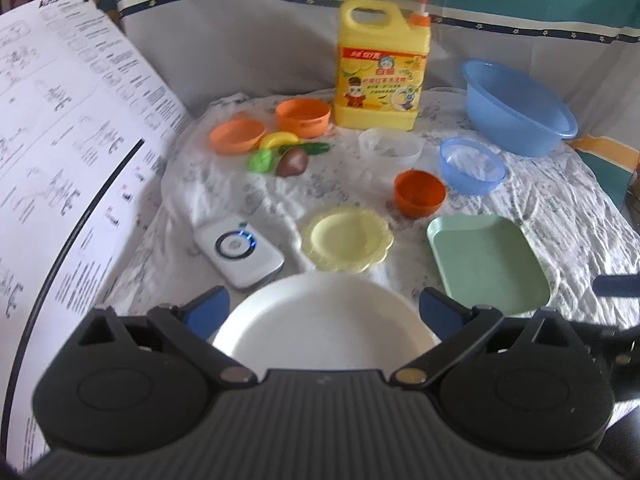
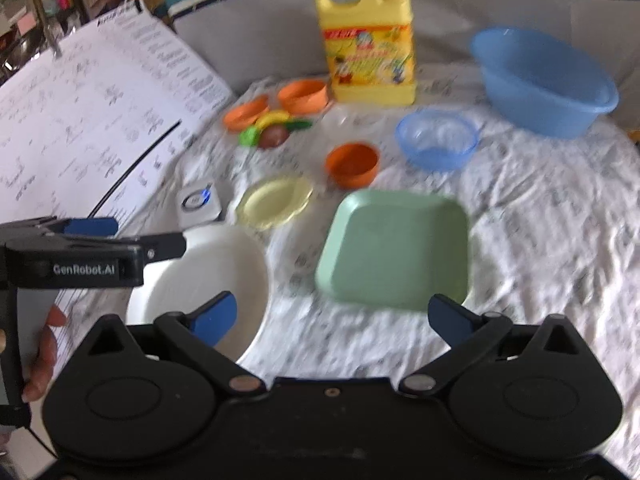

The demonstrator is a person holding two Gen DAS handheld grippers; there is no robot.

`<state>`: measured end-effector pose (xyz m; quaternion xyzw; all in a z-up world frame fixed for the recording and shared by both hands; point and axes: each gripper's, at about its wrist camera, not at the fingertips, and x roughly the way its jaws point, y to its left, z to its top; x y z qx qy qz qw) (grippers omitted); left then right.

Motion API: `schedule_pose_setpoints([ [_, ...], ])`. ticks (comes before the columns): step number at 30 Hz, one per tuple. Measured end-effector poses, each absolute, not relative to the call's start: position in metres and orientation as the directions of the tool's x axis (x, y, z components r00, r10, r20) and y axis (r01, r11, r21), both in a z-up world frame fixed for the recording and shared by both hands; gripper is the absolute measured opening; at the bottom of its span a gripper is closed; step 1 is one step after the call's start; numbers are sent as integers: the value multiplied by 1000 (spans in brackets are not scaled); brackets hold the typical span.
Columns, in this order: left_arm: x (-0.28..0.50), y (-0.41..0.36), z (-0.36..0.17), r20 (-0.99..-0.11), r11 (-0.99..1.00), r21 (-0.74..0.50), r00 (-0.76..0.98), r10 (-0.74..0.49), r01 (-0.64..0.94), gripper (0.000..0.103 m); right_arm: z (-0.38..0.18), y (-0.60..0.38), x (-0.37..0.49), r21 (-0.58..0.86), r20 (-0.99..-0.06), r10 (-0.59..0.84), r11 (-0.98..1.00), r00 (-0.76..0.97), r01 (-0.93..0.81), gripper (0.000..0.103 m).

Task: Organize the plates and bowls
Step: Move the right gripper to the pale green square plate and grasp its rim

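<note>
Your left gripper (image 1: 324, 312) stands wide open with nothing between its blue pads; the white plate (image 1: 320, 324) lies on the cloth-covered counter (image 1: 560, 216) just beyond it, at the bottom centre of the left wrist view. Your right gripper (image 2: 332, 318) is also spread wide and empty, hanging over bare cloth between the white plate at lower left and the green square plate (image 2: 396, 248) at centre. The yellow scalloped plate (image 1: 346, 238) sits in mid-frame, just left of the green one. Behind them stand the small orange bowl (image 1: 419, 193), the small blue bowl (image 1: 472, 165) and a clear bowl (image 1: 390, 148). The big blue basin (image 1: 520, 108) is at upper right, two orange bowls (image 1: 272, 126) left of the yellow detergent jug (image 1: 382, 64).
</note>
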<state>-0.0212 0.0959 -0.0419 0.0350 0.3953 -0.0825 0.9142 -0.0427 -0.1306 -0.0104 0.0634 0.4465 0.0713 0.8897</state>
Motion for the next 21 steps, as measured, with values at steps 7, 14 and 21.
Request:
schedule_pose_setpoints([
  [7, 0, 60, -45, -731, 970, -11, 660, -175, 244, 103, -9, -174, -22, 200, -795, 136, 979, 591, 43, 103],
  [14, 18, 12, -62, -749, 941, 2, 624, -223, 339, 103, -29, -209, -4, 240, -826, 116, 958, 551, 157, 103],
  [21, 37, -8, -85, -788, 926, -22, 563, -247, 376, 94, -54, -221, 13, 249, -843, 114, 949, 525, 194, 86],
])
